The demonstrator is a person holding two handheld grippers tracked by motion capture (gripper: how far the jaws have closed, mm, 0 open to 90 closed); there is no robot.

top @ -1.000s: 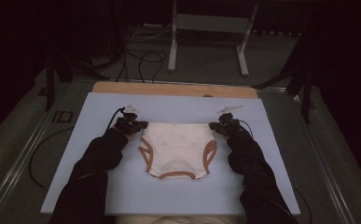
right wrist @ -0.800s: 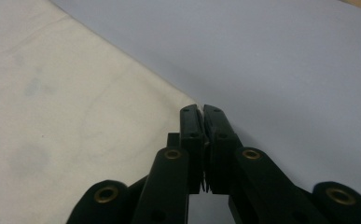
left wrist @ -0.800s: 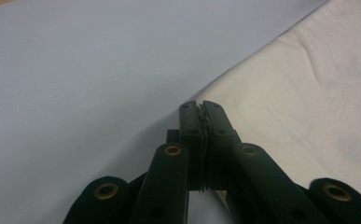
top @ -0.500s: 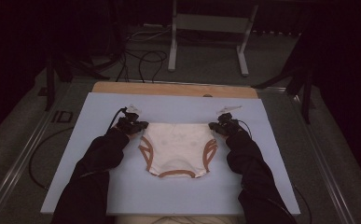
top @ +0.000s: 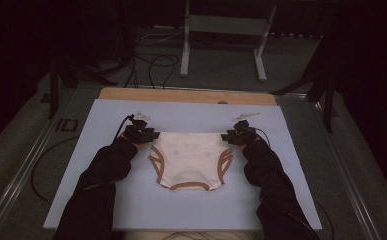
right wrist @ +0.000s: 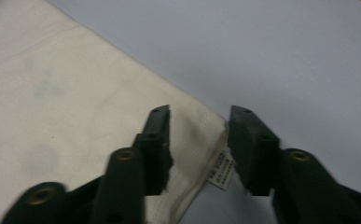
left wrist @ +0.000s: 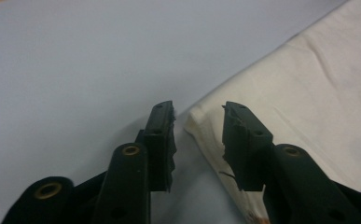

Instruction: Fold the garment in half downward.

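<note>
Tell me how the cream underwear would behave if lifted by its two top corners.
The cream underwear is thin cloth lying flat with soft creases, so it would likely hang limp and sag in the middle. It looks light. Both tongs, left and right, have just opened around its corners; dragging it would probably bunch it.

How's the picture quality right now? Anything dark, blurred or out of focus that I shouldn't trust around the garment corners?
High view: dim, surroundings nearly black, the cream garment and blue mat readable, both grippers dark blobs. Left gripper view: evenly lit, left gripper fairly sharp, jaws just opened, corner lying between them. Right gripper view: soft, right gripper blurred at its base, label print unreadable.
</note>
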